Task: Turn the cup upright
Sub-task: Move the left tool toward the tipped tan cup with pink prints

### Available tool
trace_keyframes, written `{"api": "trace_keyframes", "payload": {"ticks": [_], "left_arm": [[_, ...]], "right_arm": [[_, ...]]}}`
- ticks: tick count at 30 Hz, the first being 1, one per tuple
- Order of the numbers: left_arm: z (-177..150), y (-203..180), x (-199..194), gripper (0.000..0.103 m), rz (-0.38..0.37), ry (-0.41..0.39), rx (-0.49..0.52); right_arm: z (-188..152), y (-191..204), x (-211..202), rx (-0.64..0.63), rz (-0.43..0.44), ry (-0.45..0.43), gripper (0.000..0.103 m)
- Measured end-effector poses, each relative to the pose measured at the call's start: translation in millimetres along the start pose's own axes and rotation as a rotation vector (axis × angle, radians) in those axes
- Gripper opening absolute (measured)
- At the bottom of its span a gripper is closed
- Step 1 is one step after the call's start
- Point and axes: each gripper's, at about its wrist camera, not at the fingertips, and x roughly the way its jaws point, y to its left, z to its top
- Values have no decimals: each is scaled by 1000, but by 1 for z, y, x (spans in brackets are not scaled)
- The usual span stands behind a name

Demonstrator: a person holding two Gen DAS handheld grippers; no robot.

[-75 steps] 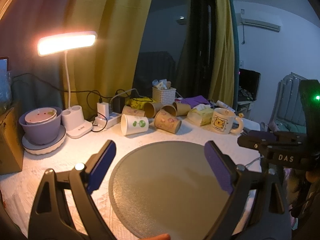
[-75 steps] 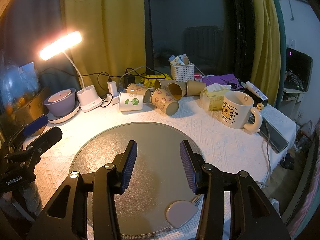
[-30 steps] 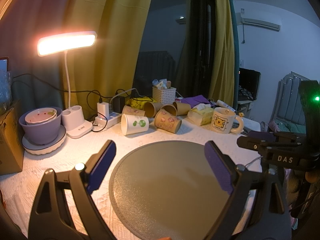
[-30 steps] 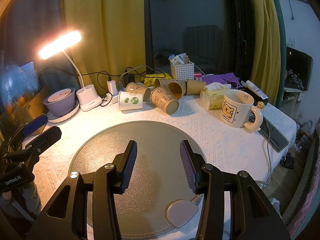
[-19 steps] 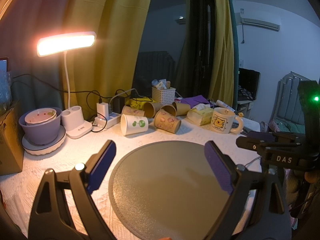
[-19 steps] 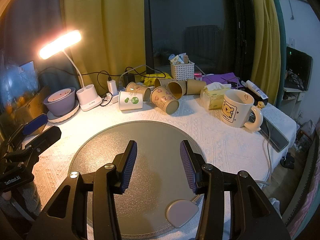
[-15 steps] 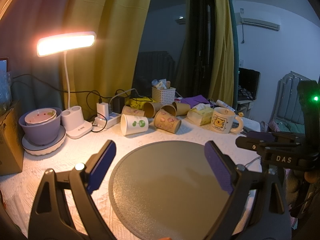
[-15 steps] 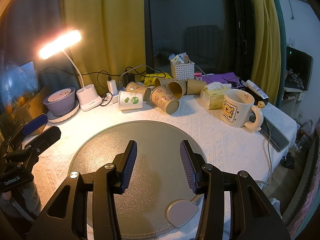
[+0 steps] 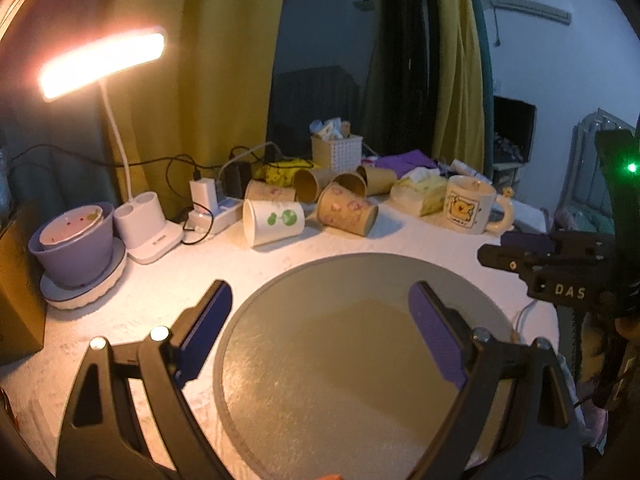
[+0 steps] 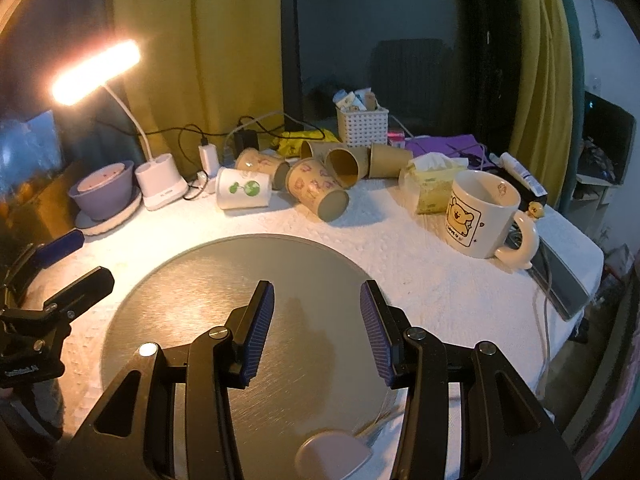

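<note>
L wrist view: my left gripper (image 9: pixel 320 320) is spread wide w/ nothing btwn its pads, hovering over the round grey mat (image 9: pixel 340 360) on the counter (image 9: pixel 160 280). Paper cups lie on their sides at the back: a white cup (image 9: pixel 274 222) w/ green print, mouth facing left, and just beside it a tan cup (image 9: pixel 347 215) w/ pink print. More tan cups behind, can't tell if anything's inside. Purple bowl (image 9: pixel 72 246) holds a smaller dish. White basket (image 9: pixel 337 152) is stuffed w/ small packets. Bear mug (image 9: pixel 470 208) stands upright.

R wrist view: my right gripper (image 10: pixel 318 332) is also spread, empty, over the mat (image 10: pixel 240 280). White cup (image 10: pixel 242 194) on its side, well apart from both grippers. Bear mug (image 10: pixel 482 214) upright at right, looks empty inside. Tissue pack (image 10: pixel 434 186) beside it.
</note>
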Motion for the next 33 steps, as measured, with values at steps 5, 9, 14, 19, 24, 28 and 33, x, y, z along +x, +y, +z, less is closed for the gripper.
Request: {"api": "trace_keyframes", "payload": {"ticks": [5,9,14,19,24,28,33], "left_arm": [[13,-7,29,91,-1,50,6],[27,-13,59,91,-8,100,-4],[42,-22,96,91,-21,160,-28],[60,-28,139,91,-41,225,-71],[71,-29,188,91,-55,289,-150],[78,-27,219,91,-48,320,-209],[89,-27,256,91,-37,341,-247]], "right_arm": [[13,-15,26,-5,11,27,47],[25,-30,44,-6,19,41,47],[44,-48,69,-18,28,52,47],[62,-63,93,-41,43,67,47],[82,-68,113,-95,64,64,47],[99,-71,123,-141,62,37,47],[116,-85,135,-147,43,19,47]]}}
